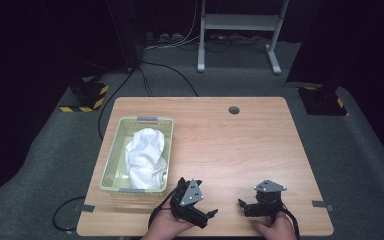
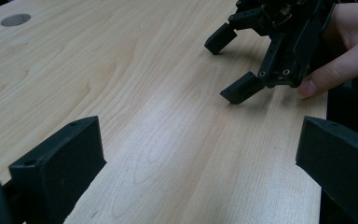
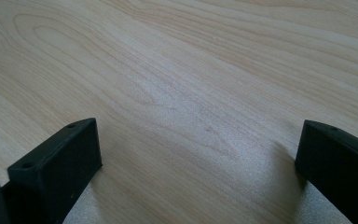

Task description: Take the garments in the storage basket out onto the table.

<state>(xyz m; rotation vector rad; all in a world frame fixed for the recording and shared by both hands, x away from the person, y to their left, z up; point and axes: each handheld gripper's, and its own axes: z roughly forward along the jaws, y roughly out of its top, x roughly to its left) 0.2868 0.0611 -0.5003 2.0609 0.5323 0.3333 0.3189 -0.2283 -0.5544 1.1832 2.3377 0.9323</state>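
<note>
Left gripper [image 1: 207,216]: jaws wide apart, nothing held, low over the near table [image 1: 230,145] edge. Right gripper [image 1: 244,206]: likewise spread and empty. White cloth [image 1: 146,152]: heaped in the green basket [image 1: 111,165], near my left gripper.

Risk: I judge a reach could snag the basket rim and drag it.

Hidden: cloth's underside and folds; basket's mesh detail blurred.

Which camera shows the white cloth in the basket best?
The high view: the white cloth lies bunched inside the green basket, left of both hand-held grippers. The left and right gripper views look across bare wooden table instead.
</note>
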